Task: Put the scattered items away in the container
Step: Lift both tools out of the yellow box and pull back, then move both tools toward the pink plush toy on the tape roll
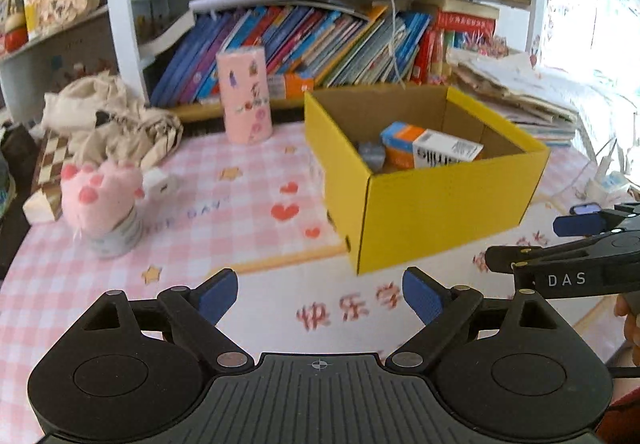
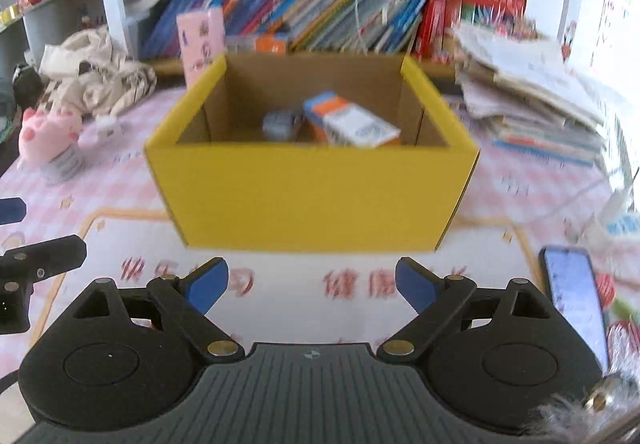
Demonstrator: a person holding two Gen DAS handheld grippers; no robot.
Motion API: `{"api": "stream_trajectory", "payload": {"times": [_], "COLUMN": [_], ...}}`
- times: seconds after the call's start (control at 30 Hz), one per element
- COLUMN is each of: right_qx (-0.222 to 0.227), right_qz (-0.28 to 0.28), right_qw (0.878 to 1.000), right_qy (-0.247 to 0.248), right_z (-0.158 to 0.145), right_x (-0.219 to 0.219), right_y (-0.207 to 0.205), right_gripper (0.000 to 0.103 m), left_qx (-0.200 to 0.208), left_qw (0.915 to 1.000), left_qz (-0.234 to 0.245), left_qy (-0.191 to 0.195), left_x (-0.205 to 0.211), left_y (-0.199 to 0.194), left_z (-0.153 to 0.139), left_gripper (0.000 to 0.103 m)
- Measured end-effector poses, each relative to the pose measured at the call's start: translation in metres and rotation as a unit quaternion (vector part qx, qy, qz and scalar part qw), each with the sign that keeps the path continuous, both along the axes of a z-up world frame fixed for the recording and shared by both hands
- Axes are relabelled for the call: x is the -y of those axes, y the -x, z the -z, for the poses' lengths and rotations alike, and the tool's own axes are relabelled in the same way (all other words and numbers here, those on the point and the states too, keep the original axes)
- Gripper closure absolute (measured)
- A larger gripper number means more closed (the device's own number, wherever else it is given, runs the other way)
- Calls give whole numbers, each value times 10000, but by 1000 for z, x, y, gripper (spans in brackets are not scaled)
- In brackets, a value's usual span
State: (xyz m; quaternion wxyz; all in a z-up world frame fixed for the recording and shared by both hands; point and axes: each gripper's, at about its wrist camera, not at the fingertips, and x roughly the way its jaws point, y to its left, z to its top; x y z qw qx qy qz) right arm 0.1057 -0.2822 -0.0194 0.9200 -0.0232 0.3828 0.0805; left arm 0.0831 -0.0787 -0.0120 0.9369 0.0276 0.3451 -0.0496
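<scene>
A yellow cardboard box stands open on the pink checked tablecloth; it also shows in the right wrist view. Inside lie an orange-and-white carton and a small grey item, both also seen in the right wrist view, the carton beside the grey item. My left gripper is open and empty, in front of the box and left of it. My right gripper is open and empty, directly in front of the box; it shows at the right edge of the left wrist view.
A pink paw-shaped plush on a can and a white charger lie left. A pink cylinder stands behind the box. Beige cloth, a bookshelf, stacked papers and a phone surround the area.
</scene>
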Motion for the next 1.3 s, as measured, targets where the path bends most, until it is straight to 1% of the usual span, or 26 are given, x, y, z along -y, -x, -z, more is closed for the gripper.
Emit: {"api": "stream_trajectory", "payload": {"times": [0.2, 0.43, 0.93, 1.3], "right_qx": [-152, -366, -525, -520], "right_qz": [-12, -58, -308, -655], "right_qw": [9999, 9993, 9981, 9963], "right_qy": [2, -4, 48, 193], "right_z": [3, 7, 12, 11], "right_x": [-16, -34, -76, -113], "right_y": [13, 23, 48, 55], "right_gripper": [8, 6, 3, 2], "left_qx": [-63, -134, -273, -240], "left_qw": [10000, 9998, 9992, 9981], "left_qz": [-51, -140, -273, -505], "left_qy": [41, 63, 132, 264], "left_x": [-16, -35, -71, -103], "left_y": [13, 27, 52, 66], "left_z": [0, 1, 5, 6], "left_gripper": [11, 11, 10, 10]}}
